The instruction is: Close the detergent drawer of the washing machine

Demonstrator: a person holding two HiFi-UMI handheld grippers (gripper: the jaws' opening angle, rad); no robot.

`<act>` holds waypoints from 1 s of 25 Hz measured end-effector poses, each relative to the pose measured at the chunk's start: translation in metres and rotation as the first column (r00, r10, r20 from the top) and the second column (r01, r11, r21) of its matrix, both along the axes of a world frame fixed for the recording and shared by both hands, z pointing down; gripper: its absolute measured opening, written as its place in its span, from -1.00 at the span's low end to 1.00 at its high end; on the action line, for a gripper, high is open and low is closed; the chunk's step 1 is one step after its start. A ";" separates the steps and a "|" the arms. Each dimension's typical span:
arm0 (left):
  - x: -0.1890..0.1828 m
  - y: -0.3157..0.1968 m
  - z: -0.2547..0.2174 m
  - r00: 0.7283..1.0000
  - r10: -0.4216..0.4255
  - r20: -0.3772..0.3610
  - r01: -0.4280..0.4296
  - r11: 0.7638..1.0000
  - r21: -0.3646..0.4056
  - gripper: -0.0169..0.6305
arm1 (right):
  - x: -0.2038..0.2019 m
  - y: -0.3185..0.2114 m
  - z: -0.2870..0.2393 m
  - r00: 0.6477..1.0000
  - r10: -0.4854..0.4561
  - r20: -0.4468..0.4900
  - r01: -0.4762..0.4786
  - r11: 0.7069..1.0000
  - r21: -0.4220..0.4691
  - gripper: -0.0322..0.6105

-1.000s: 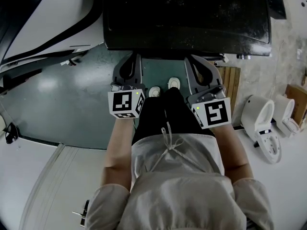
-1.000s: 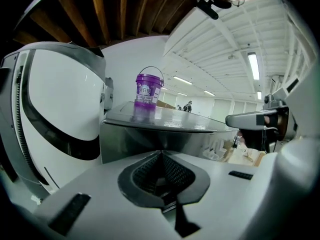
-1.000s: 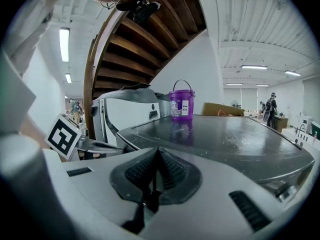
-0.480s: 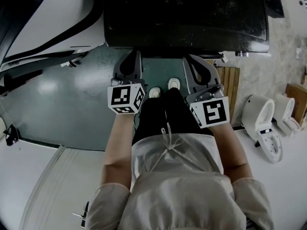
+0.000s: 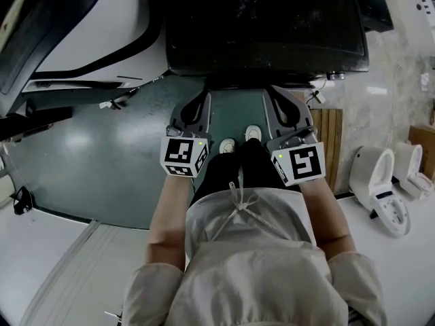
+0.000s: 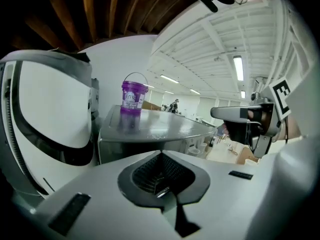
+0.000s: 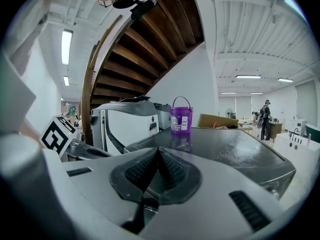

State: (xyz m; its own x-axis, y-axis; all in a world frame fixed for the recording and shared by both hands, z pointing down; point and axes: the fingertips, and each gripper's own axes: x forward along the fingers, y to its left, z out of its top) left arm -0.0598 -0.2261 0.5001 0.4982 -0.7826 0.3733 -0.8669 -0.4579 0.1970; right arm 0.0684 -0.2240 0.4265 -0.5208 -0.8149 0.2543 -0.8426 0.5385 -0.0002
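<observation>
- Claw state: the left claw (image 6: 161, 155) is closed, its ribbed pads pressed together with nothing between them; the right claw (image 7: 159, 150) is closed and empty as well.
- Both are held side by side, apart, pointing at the washing machine (image 5: 265, 19) just ahead of their tips; whether they touch it cannot be told.
- The detergent drawer cannot be made out in any view.
- Beyond the tips, a purple bucket (image 7: 181, 116) stands upright on the machine's dark top.
- To the left of the left claw stands a white machine (image 6: 45, 109).
- Below the claws lies a green floor (image 5: 102, 141); well to the right of the right claw are white toilets (image 5: 374, 178).
</observation>
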 end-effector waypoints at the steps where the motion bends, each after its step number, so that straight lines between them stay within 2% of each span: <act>1: -0.001 0.005 -0.011 1.000 0.010 0.006 -0.010 1.000 0.018 -0.89 | -0.001 0.004 -0.006 1.000 -0.004 0.007 0.004 1.000 0.014 -0.88; 7: -0.016 0.023 -0.085 1.000 0.019 0.014 -0.020 0.990 0.139 -0.89 | -0.004 0.030 -0.044 1.000 0.012 0.005 -0.012 0.995 0.098 -0.88; 13: -0.016 0.046 -0.168 0.996 0.088 0.016 -0.089 0.953 0.290 -0.89 | -0.009 0.052 -0.083 1.000 0.022 -0.014 -0.019 0.985 0.169 -0.88; 18: -0.023 0.067 -0.217 0.995 0.096 0.029 -0.100 0.936 0.337 -0.89 | -0.010 0.072 -0.123 1.000 0.008 0.011 -0.010 0.976 0.216 -0.89; 25: -0.026 0.091 -0.250 0.992 0.123 0.043 -0.130 0.918 0.374 -0.89 | -0.010 0.093 -0.158 1.000 -0.014 0.028 0.007 0.968 0.251 -0.89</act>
State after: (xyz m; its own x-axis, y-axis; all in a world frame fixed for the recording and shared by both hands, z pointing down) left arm -0.0862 -0.1351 0.2504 0.5979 -0.7981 0.0744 -0.7989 -0.6009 -0.0259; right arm 0.0587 -0.1309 0.2680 -0.5336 -0.8453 0.0271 -0.8387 0.5330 0.1114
